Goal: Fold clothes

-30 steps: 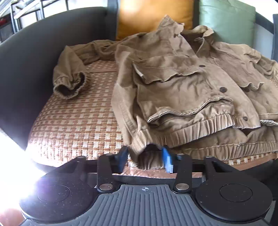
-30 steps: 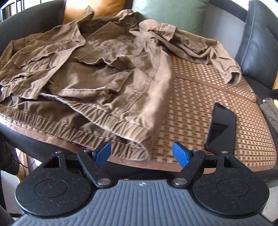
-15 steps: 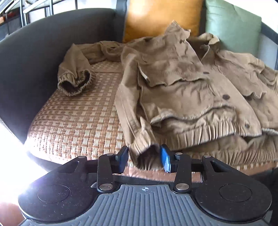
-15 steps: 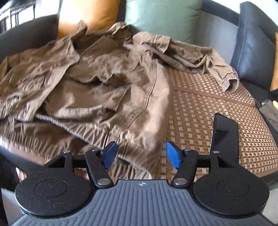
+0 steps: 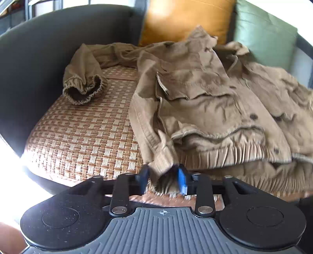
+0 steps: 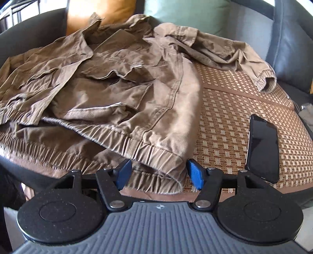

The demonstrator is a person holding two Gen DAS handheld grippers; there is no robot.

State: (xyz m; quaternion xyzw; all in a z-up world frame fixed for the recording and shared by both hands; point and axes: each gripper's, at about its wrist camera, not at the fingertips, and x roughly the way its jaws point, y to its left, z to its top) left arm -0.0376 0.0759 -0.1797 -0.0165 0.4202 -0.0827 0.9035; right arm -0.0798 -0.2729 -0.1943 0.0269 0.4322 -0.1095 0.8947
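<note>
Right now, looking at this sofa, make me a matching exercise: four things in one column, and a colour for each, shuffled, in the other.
Things:
1. jacket
2. phone
3. left cushion
4. right cushion

Colours:
A. green
B. black
C. orange
D. tan brown

Pairs: 1-D, 2-B, 3-C, 4-A

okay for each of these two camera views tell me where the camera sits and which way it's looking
Left wrist: behind the left gripper, angled down at the jacket's hem corner between its closing jaws, woven mat beyond.
Right wrist: behind the right gripper, jaws straddling the other hem corner; phone alongside.
Shared: jacket, mat, orange cushion, green cushion.
</note>
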